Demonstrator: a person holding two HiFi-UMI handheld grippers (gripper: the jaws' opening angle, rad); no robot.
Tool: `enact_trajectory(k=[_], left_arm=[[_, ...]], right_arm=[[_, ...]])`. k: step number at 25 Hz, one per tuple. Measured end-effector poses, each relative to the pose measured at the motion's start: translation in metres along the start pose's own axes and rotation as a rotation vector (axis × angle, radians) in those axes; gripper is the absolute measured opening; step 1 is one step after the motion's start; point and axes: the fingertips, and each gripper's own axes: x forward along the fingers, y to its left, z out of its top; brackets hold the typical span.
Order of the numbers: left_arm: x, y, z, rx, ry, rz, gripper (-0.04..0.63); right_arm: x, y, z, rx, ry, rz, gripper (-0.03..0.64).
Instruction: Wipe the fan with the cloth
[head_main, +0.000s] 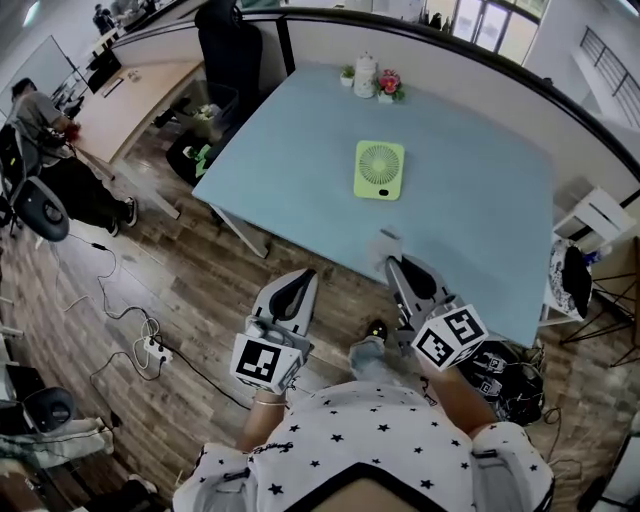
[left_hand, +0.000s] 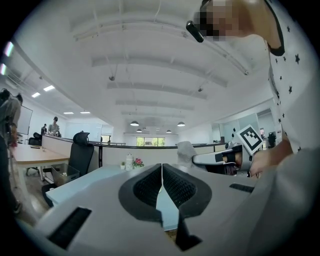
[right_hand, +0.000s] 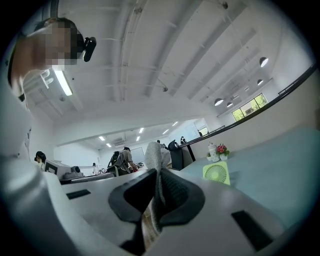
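A small light-green square fan (head_main: 380, 169) lies flat on the pale blue table (head_main: 470, 210), near its middle. In the right gripper view the fan (right_hand: 217, 173) shows ahead and to the right. My right gripper (head_main: 392, 264) hangs over the table's near edge, shut on a grey cloth (head_main: 385, 244) that sticks up between its jaws (right_hand: 156, 159). My left gripper (head_main: 305, 282) is held off the table's near-left side, above the wooden floor, shut with nothing in it. The left gripper view shows the right gripper (left_hand: 197, 159) with its cloth (left_hand: 185, 152) to the right.
A white teapot (head_main: 365, 76), a small potted plant (head_main: 347, 73) and pink flowers (head_main: 389, 84) stand at the table's far edge. A black office chair (head_main: 228, 50) is at the far left. Cables and a power strip (head_main: 153, 347) lie on the floor. A person (head_main: 45, 140) sits at far left.
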Motion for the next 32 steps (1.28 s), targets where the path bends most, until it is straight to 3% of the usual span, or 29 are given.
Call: enact_trajectory(k=[11,21,32], left_arm=[[0.086,0.012,0.017,0.015,-0.005,0.014,0.031],[0.145,0.021,0.024,0.020,-0.015,0.007,0.031],[0.193,0.075,0.028,0.045,-0.022,-0.075,0.031]], right_arm=[[0.038,-0.073,0.034,0.006,0.000,0.020,0.021],[0.071,-0.112,0.049,-0.002,0.012,0.060,0.020],[0.132,-0.132,0.043,-0.041,0.057,-0.027,0.020]])
